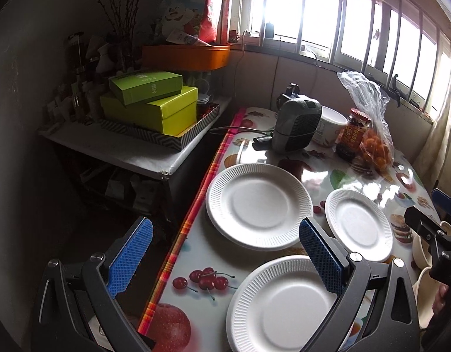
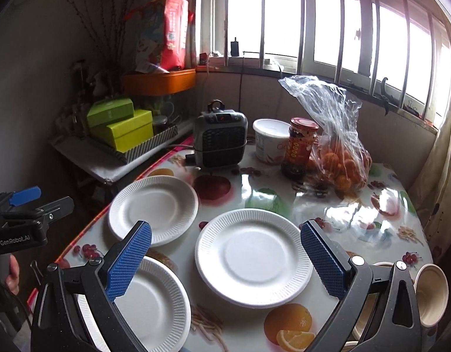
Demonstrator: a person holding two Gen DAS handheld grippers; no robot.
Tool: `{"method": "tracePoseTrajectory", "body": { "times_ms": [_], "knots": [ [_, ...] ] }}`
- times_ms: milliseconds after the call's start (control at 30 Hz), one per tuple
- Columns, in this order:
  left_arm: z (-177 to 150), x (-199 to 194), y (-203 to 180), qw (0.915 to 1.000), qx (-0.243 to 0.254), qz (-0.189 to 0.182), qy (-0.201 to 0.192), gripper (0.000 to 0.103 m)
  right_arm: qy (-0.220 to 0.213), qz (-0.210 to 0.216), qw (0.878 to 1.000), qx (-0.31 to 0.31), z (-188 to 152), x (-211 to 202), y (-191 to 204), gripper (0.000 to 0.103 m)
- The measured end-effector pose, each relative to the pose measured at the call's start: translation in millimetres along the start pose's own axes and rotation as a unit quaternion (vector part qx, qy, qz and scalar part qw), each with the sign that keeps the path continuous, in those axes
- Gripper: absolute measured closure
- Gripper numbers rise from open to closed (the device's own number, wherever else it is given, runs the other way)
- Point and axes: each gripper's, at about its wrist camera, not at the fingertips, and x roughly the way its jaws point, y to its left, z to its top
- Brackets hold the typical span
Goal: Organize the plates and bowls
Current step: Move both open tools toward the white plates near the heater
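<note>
Two tools, both spread wide, nothing held. Right tool [image 2: 226,259] frames the small paper plate [image 2: 253,256]; left tool [image 1: 225,259] hangs over the table's [image 1: 254,152] left edge, one pad above the near plate [image 1: 281,305]. Far plate [image 1: 259,205] just beyond. Paper cups [image 2: 430,296] at right edge. Heater [image 2: 221,142], jar [image 2: 301,146], bagged oranges [image 2: 339,158] crowd the back; middle lies open.

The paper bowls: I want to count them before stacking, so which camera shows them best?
The right wrist view, though only partly: one paper bowl lies tipped at the right edge, others hidden behind the right claw. The left wrist view shows only rims behind that claw.
</note>
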Motion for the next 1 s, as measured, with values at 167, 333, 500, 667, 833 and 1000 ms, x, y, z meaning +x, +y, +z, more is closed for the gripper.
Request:
{"method": "tracePoseTrajectory", "body": {
  "times_ms": [167, 333, 500, 667, 833, 1000],
  "knots": [
    [10.5, 15.9, 8.7, 0.9999, -0.005, 0.009, 0.004, 0.002, 0.005, 0.012, 1.000, -0.011, 12.7, 24.9, 5.1, 0.000],
    [17.7, 37.7, 16.7, 0.9997, -0.012, 0.016, 0.016, 0.002, 0.015, 0.035, 0.999, -0.019, 23.0, 54.3, 9.6, 0.000],
    [23.3, 58.9, 27.5, 0.9989, -0.034, 0.002, 0.032, 0.003, 0.042, 0.063, 0.997, -0.028, 29.6, 90.1, 13.9, 0.000],
    [25.6, 83.6, 32.5, 0.9974, -0.044, -0.021, 0.053, 0.007, 0.066, 0.088, 0.993, -0.031, 34.4, 123.6, 14.9, 0.005],
    [21.2, 107.0, 37.2, 0.9941, -0.062, -0.038, 0.080, 0.014, 0.102, 0.108, 0.989, -0.026, 33.2, 154.6, 15.8, 0.006],
    [17.6, 123.3, 36.6, 0.9923, -0.061, -0.045, 0.098, 0.024, 0.136, 0.120, 0.983, -0.039, 28.9, 179.3, 21.1, 0.030]
  ]
}}
